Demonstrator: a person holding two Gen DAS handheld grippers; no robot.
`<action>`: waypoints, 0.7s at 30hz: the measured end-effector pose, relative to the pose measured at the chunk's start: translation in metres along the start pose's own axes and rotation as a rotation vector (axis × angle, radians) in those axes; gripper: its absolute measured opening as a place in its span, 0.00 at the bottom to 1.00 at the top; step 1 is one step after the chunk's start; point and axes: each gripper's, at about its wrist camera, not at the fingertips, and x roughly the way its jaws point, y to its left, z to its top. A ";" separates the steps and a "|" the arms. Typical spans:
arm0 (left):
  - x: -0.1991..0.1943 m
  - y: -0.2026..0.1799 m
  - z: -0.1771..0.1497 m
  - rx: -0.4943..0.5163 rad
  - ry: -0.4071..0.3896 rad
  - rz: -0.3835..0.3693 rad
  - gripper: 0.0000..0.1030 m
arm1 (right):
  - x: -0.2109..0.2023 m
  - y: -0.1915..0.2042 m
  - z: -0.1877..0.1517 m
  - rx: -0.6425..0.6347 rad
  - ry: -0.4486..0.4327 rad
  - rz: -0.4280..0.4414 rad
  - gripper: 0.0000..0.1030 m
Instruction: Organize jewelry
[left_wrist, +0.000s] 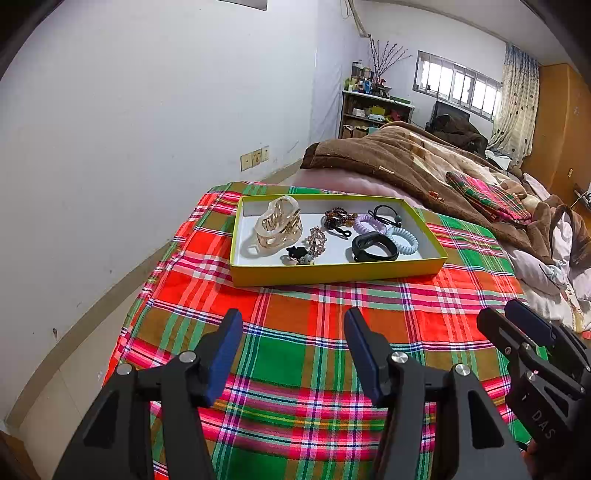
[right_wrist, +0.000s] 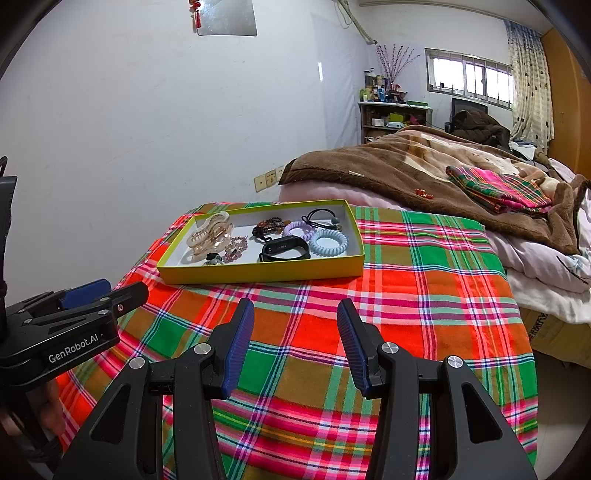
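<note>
Jewelry in yellow tray on plaid cloth, both grippers' jaws apart

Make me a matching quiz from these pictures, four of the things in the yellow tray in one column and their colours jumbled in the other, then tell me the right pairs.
Things:
1. hair claw clip
2. fitness band
3. coil hair tie by the tray's right wall
4. coil hair tie behind the band

Colours:
A. pale blue
B. black
C. lilac
D. translucent beige with gold

All four lie inside the yellow tray on the plaid cloth.

Pairs: 1-D, 2-B, 3-A, 4-C
</note>
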 end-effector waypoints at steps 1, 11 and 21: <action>0.000 0.000 0.000 -0.001 0.001 -0.001 0.57 | 0.000 0.000 0.000 0.000 0.000 -0.001 0.46; 0.000 0.001 0.000 -0.002 0.002 0.001 0.57 | 0.000 0.000 -0.001 0.001 -0.002 -0.001 0.46; 0.000 0.003 -0.001 -0.006 0.008 0.004 0.57 | 0.000 0.000 -0.002 0.002 0.002 -0.001 0.46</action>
